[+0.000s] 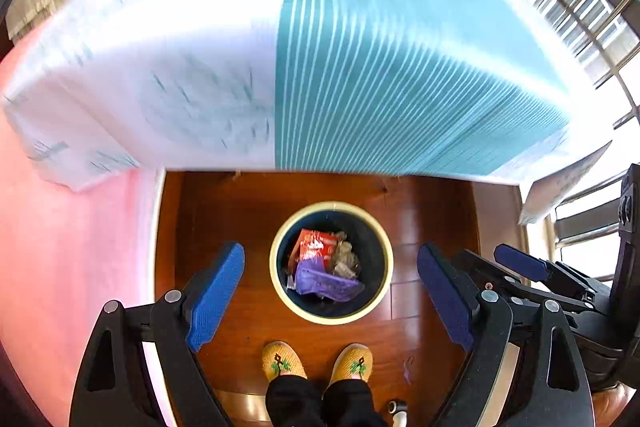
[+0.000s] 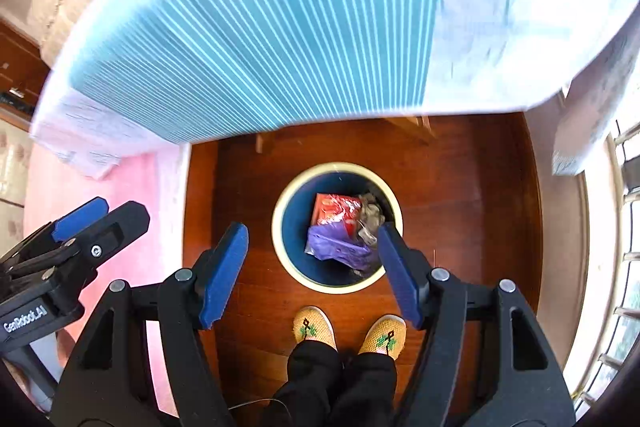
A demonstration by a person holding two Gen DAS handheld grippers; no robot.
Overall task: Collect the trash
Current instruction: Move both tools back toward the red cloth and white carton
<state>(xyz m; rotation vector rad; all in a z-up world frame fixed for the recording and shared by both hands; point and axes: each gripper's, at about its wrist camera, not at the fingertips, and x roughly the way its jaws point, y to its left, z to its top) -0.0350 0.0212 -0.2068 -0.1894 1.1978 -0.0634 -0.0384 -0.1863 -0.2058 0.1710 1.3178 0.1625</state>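
Through my left wrist camera, my left gripper [image 1: 330, 301] hangs spread wide with nothing between its blue pads, pointing down at the trash bin [image 1: 280, 281] on the wooden floor [image 1: 224, 211]. The bin sits well below, framed in the gap between my fingers, and holds a red wrapper [image 1: 314, 245], a purple wrapper [image 1: 326, 283] and a crumpled clear piece. My yellow slippers [image 1: 282, 361] stand just beside the bin's near rim, and a table [image 1: 380, 47] covered in white and teal-striped cloth fills the upper view. Through my right wrist camera, my right gripper [image 2: 312, 275] is likewise spread and empty, with the same bin far beneath it; its right pad overlaps the bin's rim in view. My left gripper shows at the left edge.
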